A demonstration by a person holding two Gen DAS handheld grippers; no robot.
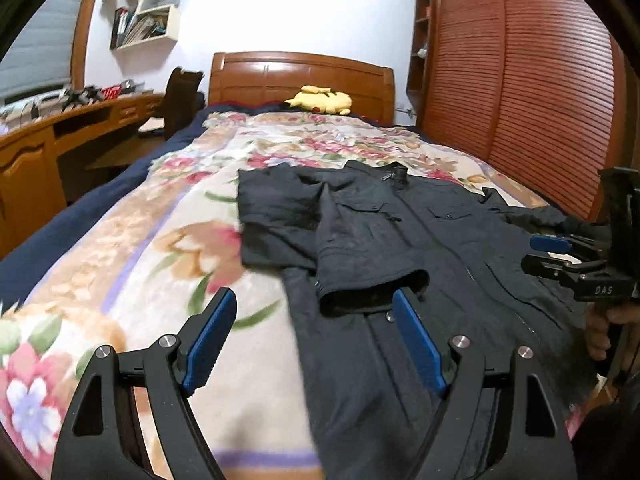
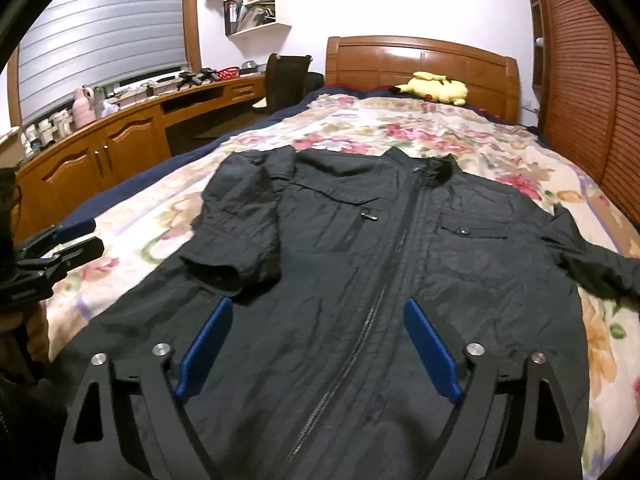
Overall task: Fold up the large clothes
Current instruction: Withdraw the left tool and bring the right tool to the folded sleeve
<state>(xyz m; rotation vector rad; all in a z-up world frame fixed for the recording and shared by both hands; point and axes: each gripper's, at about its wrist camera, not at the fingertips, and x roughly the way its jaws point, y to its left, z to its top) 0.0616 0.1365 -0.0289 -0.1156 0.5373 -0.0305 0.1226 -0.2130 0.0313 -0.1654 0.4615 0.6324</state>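
Jacket (image 2: 360, 248), black and zipped, lies front-up on the floral blanket (image 2: 400, 128) covering the bed. One sleeve (image 2: 236, 224) is folded across the chest; the other sleeve (image 2: 592, 256) lies spread sideways. Left gripper (image 1: 314, 336) hovers with fingers spread wide, holding nothing. Right gripper (image 2: 318, 344) hangs over the hem, fingers equally wide and empty.

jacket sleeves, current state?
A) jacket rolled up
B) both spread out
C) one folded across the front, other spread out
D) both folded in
C: the left-side sleeve is doubled over the jacket front with its cuff on the chest, while the other sleeve lies out on the floral blanket.
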